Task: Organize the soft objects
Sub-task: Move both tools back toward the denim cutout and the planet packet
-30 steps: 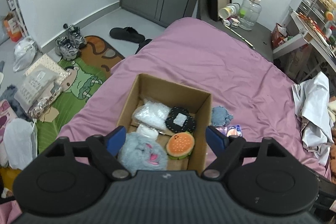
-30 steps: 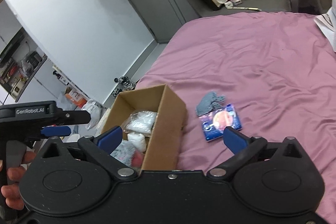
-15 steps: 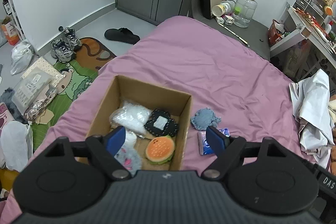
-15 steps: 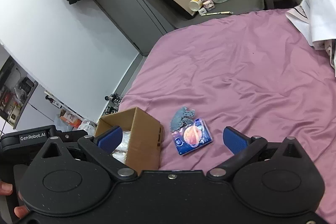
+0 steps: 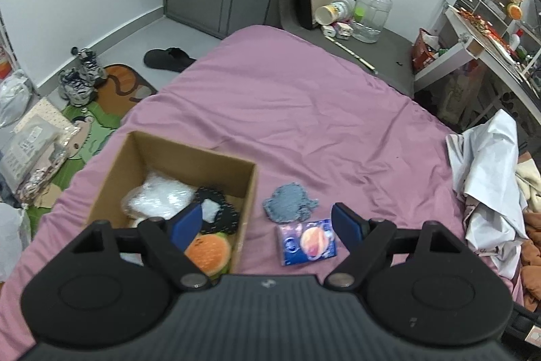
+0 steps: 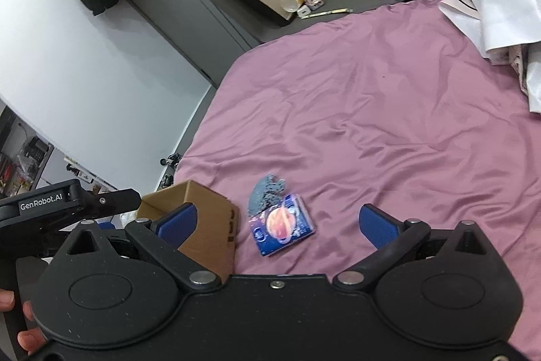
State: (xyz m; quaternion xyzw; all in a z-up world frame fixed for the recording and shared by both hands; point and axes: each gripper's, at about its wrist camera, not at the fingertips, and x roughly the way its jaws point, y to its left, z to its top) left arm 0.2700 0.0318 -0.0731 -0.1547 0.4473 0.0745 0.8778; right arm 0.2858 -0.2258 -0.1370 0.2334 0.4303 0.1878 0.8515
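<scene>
A cardboard box (image 5: pixel 162 158) sits on the pink bed and shows in the right wrist view (image 6: pixel 209 225) too. It holds a burger plush (image 5: pixel 208 252), a black crochet piece (image 5: pixel 219 212) and a white bag (image 5: pixel 159 200). Right of the box lie a grey-blue knitted piece (image 5: pixel 290 203) (image 6: pixel 265 195) and a blue packet (image 5: pixel 307 241) (image 6: pixel 282 227). My left gripper (image 5: pixel 268 222) is open and empty above the box's right wall. My right gripper (image 6: pixel 275 220) is open and empty above the packet.
The pink bed (image 5: pixel 304 110) stretches away ahead. White clothes (image 5: pixel 490 192) are piled at its right edge. Shoes (image 5: pixel 79 78) and a mat lie on the floor at left. A water jug (image 5: pixel 372 10) and a desk (image 5: pixel 490 49) stand beyond the bed.
Both grippers have pulled back and up from the box. The left view has shifted right, so the knitted piece and packet now lie between its fingers. The grey plush is out of sight.
</scene>
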